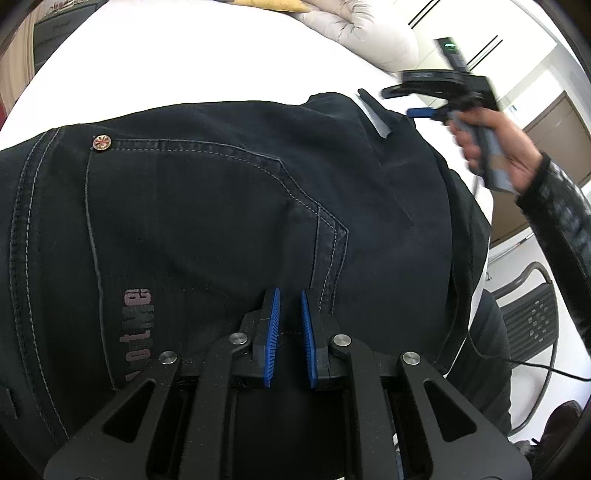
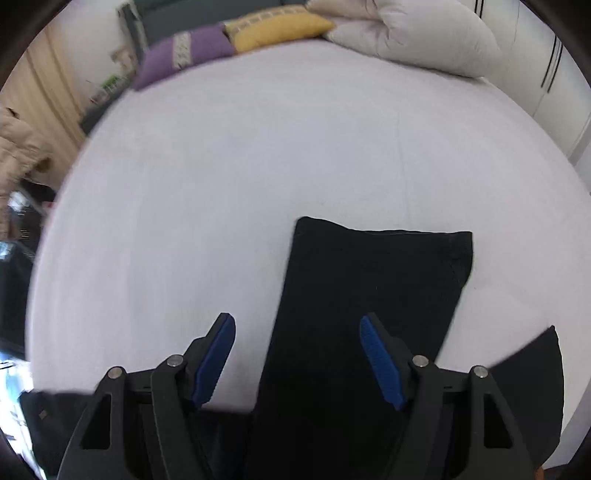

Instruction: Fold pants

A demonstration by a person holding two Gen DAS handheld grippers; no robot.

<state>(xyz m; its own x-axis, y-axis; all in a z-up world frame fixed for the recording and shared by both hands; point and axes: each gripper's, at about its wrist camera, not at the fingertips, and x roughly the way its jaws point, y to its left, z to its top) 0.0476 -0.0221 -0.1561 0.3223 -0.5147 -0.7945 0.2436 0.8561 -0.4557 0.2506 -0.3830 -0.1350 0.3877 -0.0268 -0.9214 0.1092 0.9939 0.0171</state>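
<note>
- Left wrist view: our left tool (image 1: pixel 290 332) hangs close over the seat of the dark pants (image 1: pixel 221 221), near the back pocket (image 1: pixel 207 206) with its copper rivet (image 1: pixel 102 143). Its blue pads stand a little apart with only a narrow gap and no cloth between them, so we judge it released. The pants lie spread on the white bed (image 1: pixel 184 66).
- In the same view our right hand (image 1: pixel 495 147) holds the right tool (image 1: pixel 417 110) off beyond the waistband edge; it is blurred, so we cannot say from here how its jaws stand.
- Right wrist view: the right tool (image 2: pixel 297 350) is wide apart and grips nothing. A leg of the pants (image 2: pixel 369 295) runs forward between its fingers, the hem lying flat on the bed (image 2: pixel 258 147).
- We judge a fold is about to begin: the next move calls for pinching the hem and carrying it toward the waist.
- Containers: we see none; only pillows (image 2: pixel 406 33) at the bed's far end.
</note>
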